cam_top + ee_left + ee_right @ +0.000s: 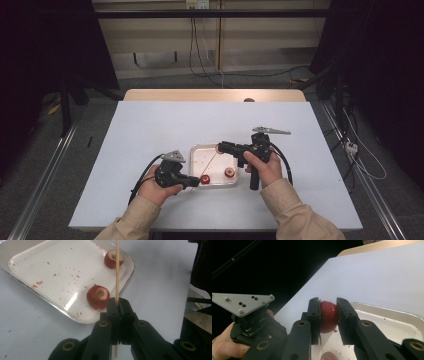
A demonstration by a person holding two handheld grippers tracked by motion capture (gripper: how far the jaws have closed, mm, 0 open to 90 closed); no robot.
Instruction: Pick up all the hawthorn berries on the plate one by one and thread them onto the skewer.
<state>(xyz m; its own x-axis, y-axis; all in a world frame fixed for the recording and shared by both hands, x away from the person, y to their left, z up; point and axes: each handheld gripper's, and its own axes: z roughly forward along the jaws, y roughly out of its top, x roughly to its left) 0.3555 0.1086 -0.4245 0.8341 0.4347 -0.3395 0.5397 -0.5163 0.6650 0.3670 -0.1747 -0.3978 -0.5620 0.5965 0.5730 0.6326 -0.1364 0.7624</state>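
Your left gripper [117, 305] had its fingers pinched on the skewer [117, 270], its length running ahead over the tray [15, 271]. Your right gripper [329, 315] clamped a cored fruit [327, 316] beyond its tip, hole facing back.

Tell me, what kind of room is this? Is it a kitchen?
Probably not a kitchen, more likely a lab or test room. The white table stands between dark curtains, with cables hanging down the back wall. The left gripper holds a wooden skewer and the right gripper holds a red fruit over a metal tray.
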